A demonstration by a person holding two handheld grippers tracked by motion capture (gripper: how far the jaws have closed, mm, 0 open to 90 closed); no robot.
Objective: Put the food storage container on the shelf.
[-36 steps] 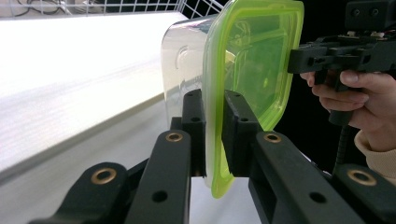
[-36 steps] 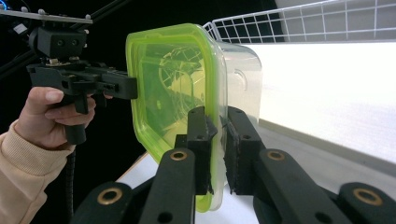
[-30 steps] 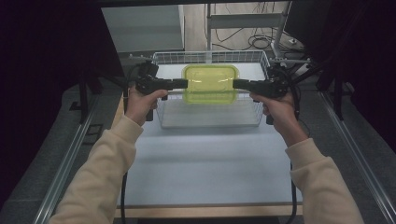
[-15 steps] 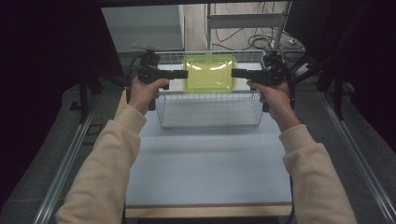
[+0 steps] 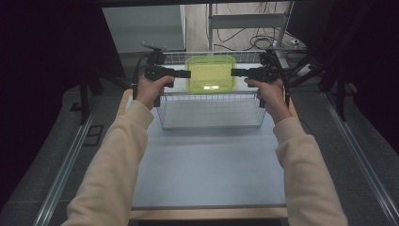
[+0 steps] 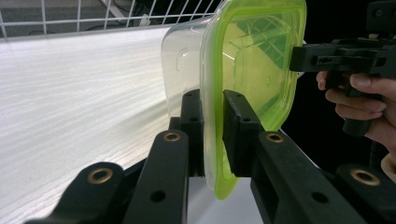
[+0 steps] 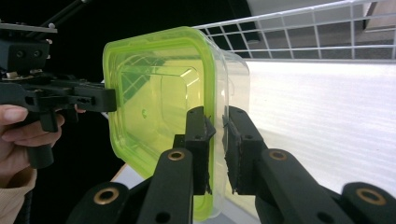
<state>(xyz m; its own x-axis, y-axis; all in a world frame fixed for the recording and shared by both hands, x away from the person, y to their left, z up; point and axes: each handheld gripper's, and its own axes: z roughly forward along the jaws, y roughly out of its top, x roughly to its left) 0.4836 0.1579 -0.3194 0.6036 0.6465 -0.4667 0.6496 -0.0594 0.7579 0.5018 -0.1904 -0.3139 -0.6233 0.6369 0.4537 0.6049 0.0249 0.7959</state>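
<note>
A clear plastic container with a yellow-green lid hangs in the air above the far part of a white wire basket. My left gripper is shut on the lid's left rim, and my right gripper is shut on its right rim. In the left gripper view the lid's edge sits pinched between my left gripper's jaws, with the other gripper at the far rim. The right gripper view shows my right gripper clamped on the container's rim.
The wire basket stands at the far end of a pale table, its bottom bare. Dark curtains hang at both sides. A metal rack leg and cables lie beyond the table. Metal rails run along the floor.
Both grippers have lifted the container up and away from me, from inside the basket to above its far rim.
</note>
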